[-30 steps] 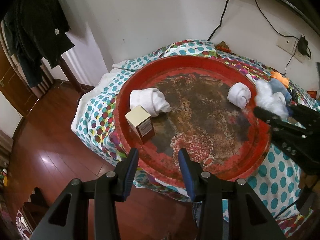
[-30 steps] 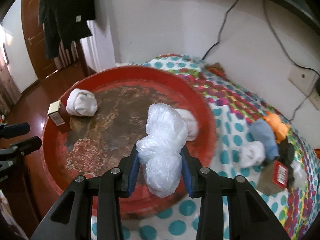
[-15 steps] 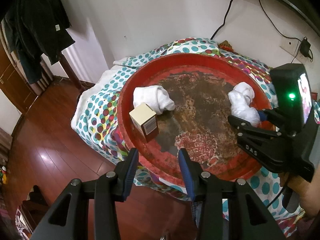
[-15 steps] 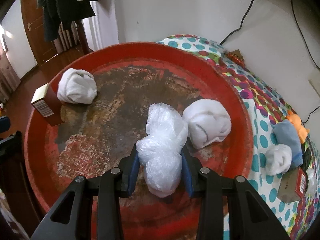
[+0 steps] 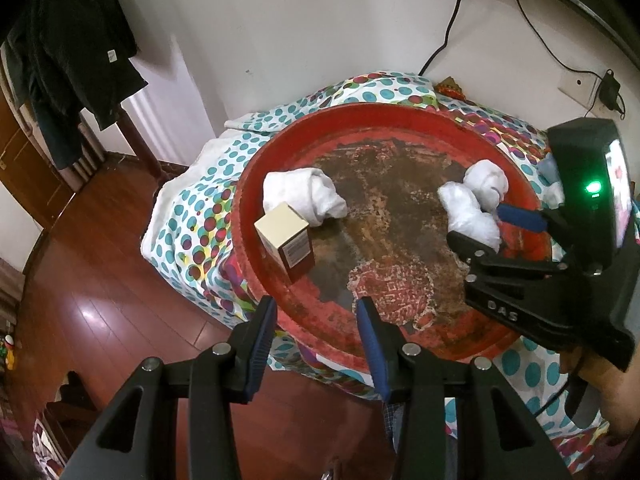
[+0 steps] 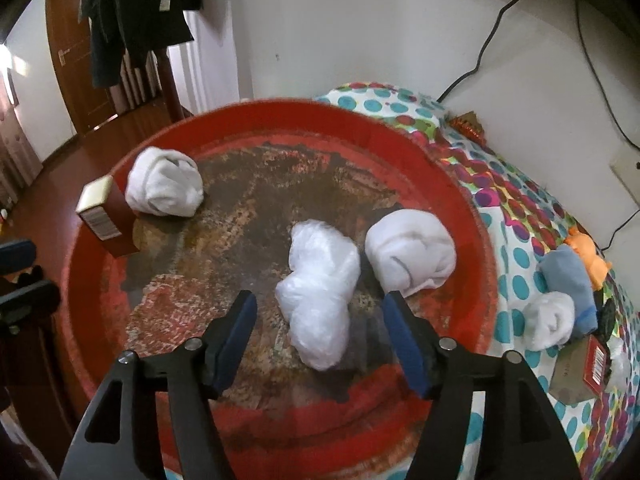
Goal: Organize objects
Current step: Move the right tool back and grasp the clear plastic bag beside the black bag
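The right gripper (image 6: 320,336) stands wide open over the near part of the red tray (image 6: 404,128), its jaws spread to either side of a crumpled plastic bag (image 6: 318,288) without touching it. The bag lies on the worn tray floor, just beside a rolled white sock (image 6: 412,252) on its right; whether the two touch cannot be told. Across the tray, by the far left rim, a second white sock (image 6: 164,188) rests against a small box (image 6: 104,216) standing on end.

The left gripper (image 5: 316,328) is also open and holds nothing, hanging above the tray's near edge, well apart from everything in it.

Outside the tray, on the dotted bedspread (image 6: 516,280), more things wait: a white roll (image 6: 550,320), a blue sock (image 6: 568,280), an orange piece (image 6: 592,260) and a red-labelled box (image 6: 580,368).

By the look of it, the step in hand is setting the bag down in the tray, and the release seems done. The next move likely calls for drawing the right gripper back and up without snagging the light plastic, then swinging right toward the bedspread items, where the white roll lies nearest.
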The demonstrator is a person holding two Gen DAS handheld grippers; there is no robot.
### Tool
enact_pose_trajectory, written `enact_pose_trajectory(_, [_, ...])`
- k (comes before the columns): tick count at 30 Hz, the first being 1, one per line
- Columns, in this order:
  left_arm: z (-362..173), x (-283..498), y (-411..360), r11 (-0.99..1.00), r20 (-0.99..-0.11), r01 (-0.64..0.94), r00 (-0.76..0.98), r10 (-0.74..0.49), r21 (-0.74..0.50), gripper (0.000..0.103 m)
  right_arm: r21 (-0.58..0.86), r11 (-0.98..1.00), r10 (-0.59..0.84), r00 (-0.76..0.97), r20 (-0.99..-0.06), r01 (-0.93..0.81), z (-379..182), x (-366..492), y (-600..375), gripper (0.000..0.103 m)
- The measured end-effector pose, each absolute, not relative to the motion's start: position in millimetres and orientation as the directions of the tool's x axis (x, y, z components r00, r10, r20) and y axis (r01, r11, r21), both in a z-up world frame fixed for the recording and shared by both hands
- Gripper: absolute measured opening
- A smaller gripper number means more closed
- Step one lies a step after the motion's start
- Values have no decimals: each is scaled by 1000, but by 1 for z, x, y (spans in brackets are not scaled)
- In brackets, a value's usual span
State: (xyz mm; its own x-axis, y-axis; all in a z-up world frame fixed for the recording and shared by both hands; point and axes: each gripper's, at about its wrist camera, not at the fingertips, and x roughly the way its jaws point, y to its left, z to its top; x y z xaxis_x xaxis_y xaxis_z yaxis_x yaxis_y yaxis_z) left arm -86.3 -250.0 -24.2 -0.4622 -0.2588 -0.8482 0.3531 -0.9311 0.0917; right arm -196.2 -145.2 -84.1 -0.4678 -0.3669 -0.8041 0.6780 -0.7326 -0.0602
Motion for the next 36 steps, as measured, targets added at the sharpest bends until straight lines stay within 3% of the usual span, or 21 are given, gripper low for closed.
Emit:
enact_pose_trajectory(12, [-27,-91,-232,-942,-848,312,-459,-264,125,42,-27,-781,-399,-533,-746,624,-48,-185,-61,67])
enact_pose_trajectory(29, [-33,-97,-181,-972,-854,188,-472,-217,143,42,-37,-968,-145,-675,-724,247,-37,-247,155,67])
enact_pose_trajectory(36, [-40,-99,-158,-977,-859,129,-466,-211,170,42,-5,-985,-110,-659,-744,170,-51,-285,186,59])
